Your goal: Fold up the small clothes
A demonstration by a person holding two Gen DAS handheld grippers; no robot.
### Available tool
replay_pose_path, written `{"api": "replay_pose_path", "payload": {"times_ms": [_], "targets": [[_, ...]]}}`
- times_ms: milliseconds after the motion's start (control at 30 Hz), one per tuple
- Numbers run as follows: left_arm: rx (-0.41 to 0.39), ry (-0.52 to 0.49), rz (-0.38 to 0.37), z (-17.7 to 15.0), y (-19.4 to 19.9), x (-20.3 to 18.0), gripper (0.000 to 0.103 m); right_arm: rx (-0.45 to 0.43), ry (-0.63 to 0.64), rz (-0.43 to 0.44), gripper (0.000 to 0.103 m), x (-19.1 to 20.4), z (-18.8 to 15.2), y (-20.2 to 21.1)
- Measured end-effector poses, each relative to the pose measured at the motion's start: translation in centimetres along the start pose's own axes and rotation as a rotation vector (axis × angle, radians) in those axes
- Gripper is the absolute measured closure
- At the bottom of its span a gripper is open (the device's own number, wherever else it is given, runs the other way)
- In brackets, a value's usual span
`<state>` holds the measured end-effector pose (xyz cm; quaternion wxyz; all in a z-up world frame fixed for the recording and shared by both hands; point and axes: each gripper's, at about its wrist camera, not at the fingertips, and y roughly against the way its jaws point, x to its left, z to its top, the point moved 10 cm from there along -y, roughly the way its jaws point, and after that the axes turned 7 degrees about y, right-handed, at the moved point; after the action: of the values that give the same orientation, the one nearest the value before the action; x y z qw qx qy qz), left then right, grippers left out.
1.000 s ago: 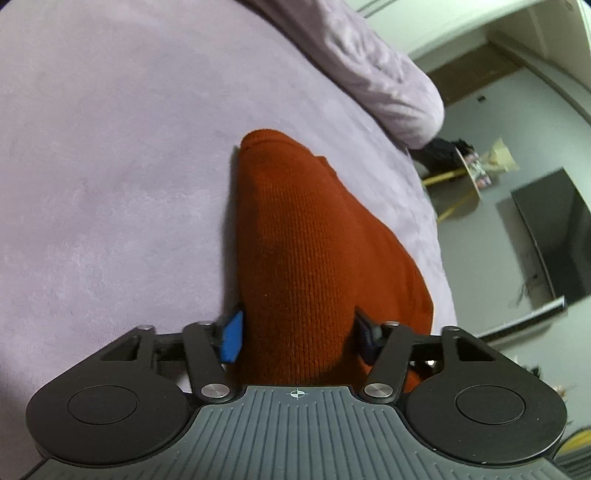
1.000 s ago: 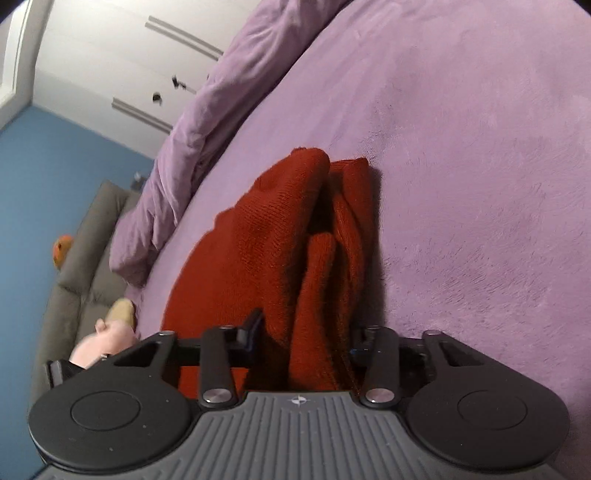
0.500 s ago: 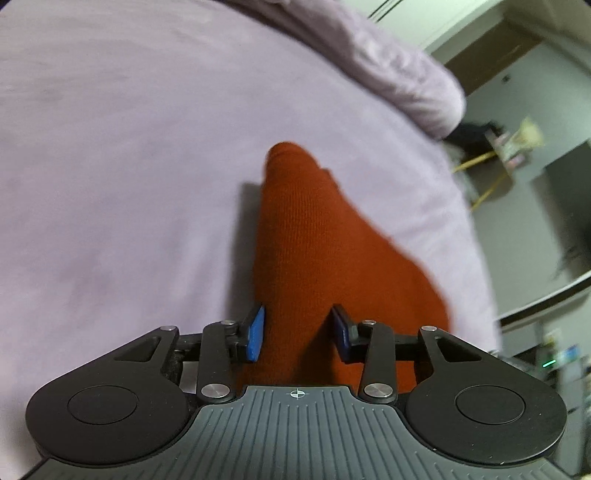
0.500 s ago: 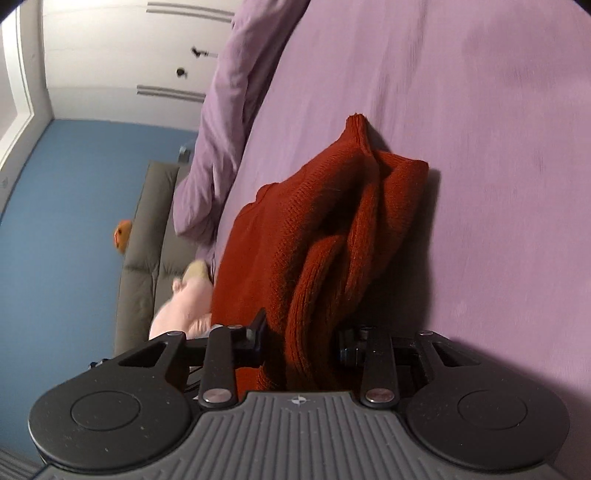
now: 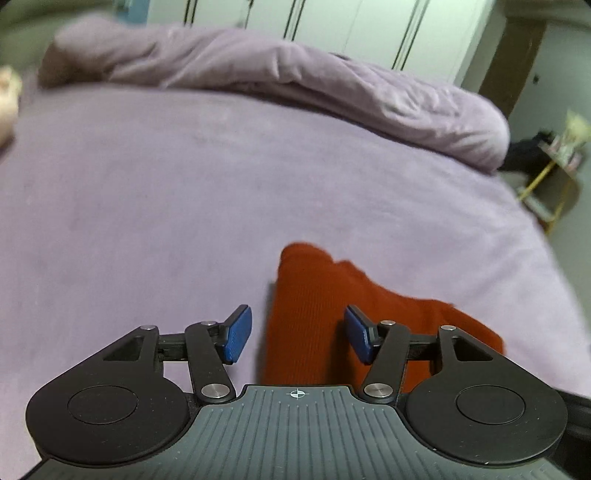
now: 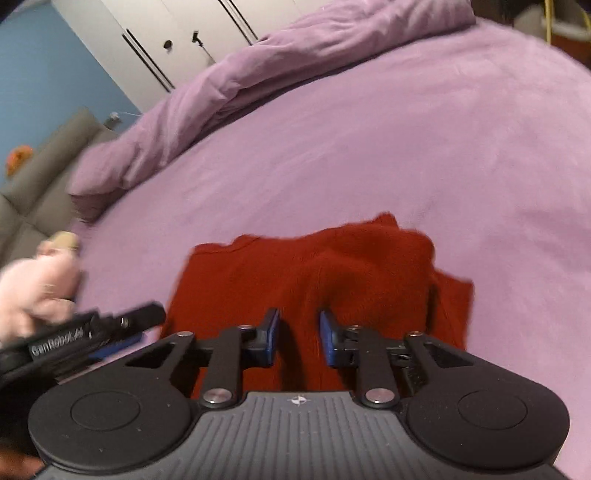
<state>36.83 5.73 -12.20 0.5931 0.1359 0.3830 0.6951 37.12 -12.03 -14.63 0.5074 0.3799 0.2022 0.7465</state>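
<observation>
A rust-red knitted garment (image 5: 314, 310) lies folded on the purple bed cover (image 5: 184, 184). In the left wrist view my left gripper (image 5: 297, 338) is open, its blue pads apart, with the garment's near edge below and between them. In the right wrist view the garment (image 6: 332, 269) lies flat with bunched folds at its right side. My right gripper (image 6: 298, 338) is open above its near part, a raised fold between the pads, not pinched. The left gripper (image 6: 92, 336) shows at the left edge of that view.
A rolled purple duvet (image 5: 295, 81) lies along the far side of the bed. A pink soft toy (image 6: 33, 291) sits at the bed's left edge by a grey sofa (image 6: 40, 162). White wardrobe doors (image 5: 332, 26) stand behind. A small side table (image 5: 554, 177) stands at the right.
Both grippers have opened and let go of the garment, which now lies on the bed. Both have drawn back and tilted up, so more of the bed and room shows.
</observation>
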Motion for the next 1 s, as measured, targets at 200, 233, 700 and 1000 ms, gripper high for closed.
{"api": "replay_pose_path", "payload": {"times_ms": [200,233,700,1000], "targets": [[0.024,-0.049,0.041,-1.5,-5.6,-1.3,0.025,-0.094,0.188,-0.277,0.097,-4.0,0.6,-3.2],[0.022,-0.048,0.039,-1.8,-5.9,-1.3,0.023,-0.089,0.199,-0.311,0.103,-5.2,0.3,-3.1],[0.002,-0.004,0.041,-2.1,-4.3,-0.1,0.018,-0.24,0.247,-0.251,0.094,-2.4,-2.5,5.5],[-0.01,-0.077,0.016,-3.7,1.8,1.2,0.015,-0.151,0.339,-0.324,0.095,-3.0,-7.8,7.3]]}}
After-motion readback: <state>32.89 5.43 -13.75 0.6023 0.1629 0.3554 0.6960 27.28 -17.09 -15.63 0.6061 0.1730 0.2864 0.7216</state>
